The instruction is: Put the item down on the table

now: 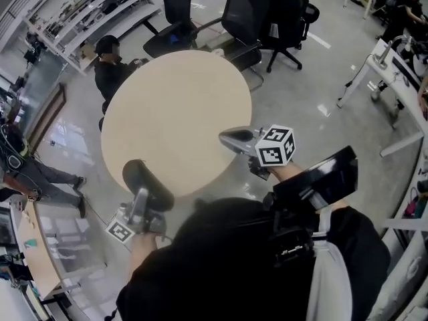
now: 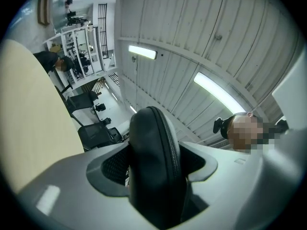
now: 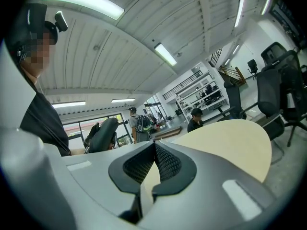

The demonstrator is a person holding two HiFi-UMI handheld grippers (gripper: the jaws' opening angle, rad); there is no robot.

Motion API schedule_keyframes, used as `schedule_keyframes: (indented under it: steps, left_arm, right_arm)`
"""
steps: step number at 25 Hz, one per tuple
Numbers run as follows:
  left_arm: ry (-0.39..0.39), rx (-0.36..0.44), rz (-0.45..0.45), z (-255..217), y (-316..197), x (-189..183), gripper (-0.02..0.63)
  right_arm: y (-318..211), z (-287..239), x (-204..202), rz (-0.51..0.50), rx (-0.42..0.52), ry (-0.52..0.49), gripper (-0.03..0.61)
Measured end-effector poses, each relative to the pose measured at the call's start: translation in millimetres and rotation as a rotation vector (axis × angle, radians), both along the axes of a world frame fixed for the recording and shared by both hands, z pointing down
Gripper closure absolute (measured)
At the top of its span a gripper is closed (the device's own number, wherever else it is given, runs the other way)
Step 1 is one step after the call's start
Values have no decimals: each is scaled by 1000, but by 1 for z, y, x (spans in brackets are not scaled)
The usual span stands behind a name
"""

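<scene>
A black oval zippered case [image 1: 148,184] stands on edge between the jaws of my left gripper [image 1: 143,199], which is shut on it. It is over the near left rim of the round beige table [image 1: 177,112]. In the left gripper view the case [image 2: 152,176] fills the gap between the grey fingers [image 2: 72,186], and the table [image 2: 29,119] lies to the left. My right gripper [image 1: 231,139] hovers at the table's near right edge, shut with nothing in it. In the right gripper view its tips [image 3: 154,145] meet, and the case [image 3: 102,134] shows at the left.
A person [image 1: 114,65] sits at the table's far left side. Black office chairs [image 1: 267,12] stand beyond the table. Another person [image 1: 27,169] stands at the left by a desk. White desks [image 1: 394,65] are at the right, and shelving [image 1: 100,9] at the back left.
</scene>
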State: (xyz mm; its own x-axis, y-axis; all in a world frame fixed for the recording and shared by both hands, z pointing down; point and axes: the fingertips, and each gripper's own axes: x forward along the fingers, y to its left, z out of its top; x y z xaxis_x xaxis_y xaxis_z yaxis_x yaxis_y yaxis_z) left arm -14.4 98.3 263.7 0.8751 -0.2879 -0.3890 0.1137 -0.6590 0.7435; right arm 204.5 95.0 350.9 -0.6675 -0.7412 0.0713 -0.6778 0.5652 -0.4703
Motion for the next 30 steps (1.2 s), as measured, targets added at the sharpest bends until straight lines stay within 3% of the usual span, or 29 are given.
schedule_keyframes:
  steps: [7,13,16,23,27,30]
  left_arm:
    - [81,-15,62,16,-92,-49,304]
    - [92,52,101,2,-174,-93,304]
    - [44,93,55,20,-216,-130,304]
    - [64,35,-48,49,-264,-191,304]
    - [49,-26,-140,73,-272,-199,304]
    - [28,-5,-214,73,-276,-180,304]
  right_arm:
    - [-77,-9,-39,68,10,95,563]
    - [-152,-34,-85,94,25,144,563]
    - [-184,-36,-118,74,12,175,563]
    - [-245,-18,-175,-5,-47,224,563]
    - [-274,-9,-187,-102,-35,207,563]
    - [-292,0,-181,-204,-25,195,563]
